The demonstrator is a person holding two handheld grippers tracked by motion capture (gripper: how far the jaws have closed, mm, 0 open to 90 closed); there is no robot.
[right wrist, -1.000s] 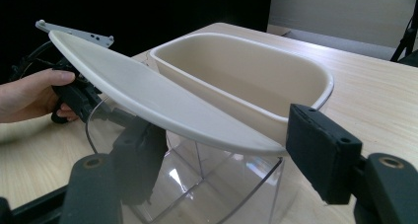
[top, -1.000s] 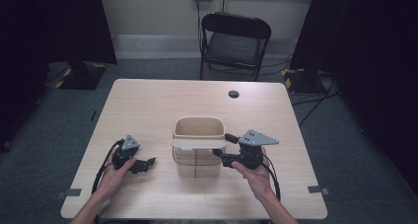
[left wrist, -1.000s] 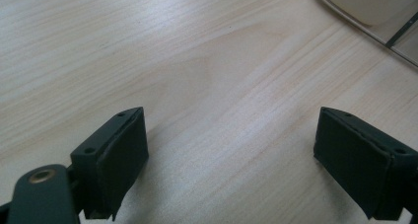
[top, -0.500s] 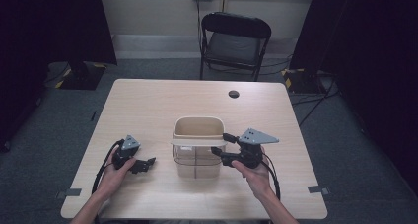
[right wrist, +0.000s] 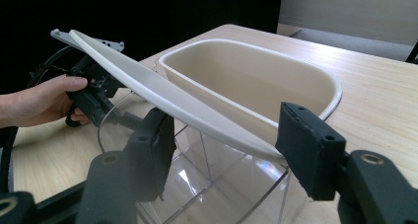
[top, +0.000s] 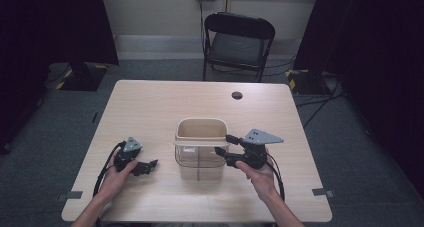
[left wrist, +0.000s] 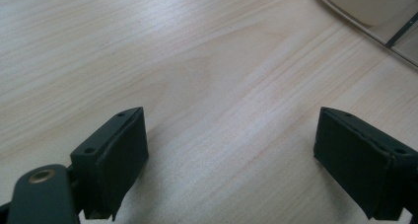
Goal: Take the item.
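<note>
A clear plastic bin (top: 200,163) holding a beige inner tub (top: 201,129) stands mid-table. A flat white handle (top: 200,143) lies across its near rim, seen as a slanting strip (right wrist: 162,93) in the right gripper view. My right gripper (top: 223,144) reaches the bin's right side. Its jaws (right wrist: 229,140) straddle the handle and have just been closing, but the pads do not visibly press on it. My left gripper (top: 148,166) rests on the table left of the bin, held by a hand. It stands open (left wrist: 231,155) over bare wood.
A small black round disc (top: 237,95) lies near the table's far edge. A black folding chair (top: 237,42) stands behind the wooden table (top: 150,107). Grey tape marks (top: 320,191) sit at the near corners. Cables trail from both grippers toward the near edge.
The right gripper's jaws stand a little closer together around the handle. Both hands and the bin have kept their places.
</note>
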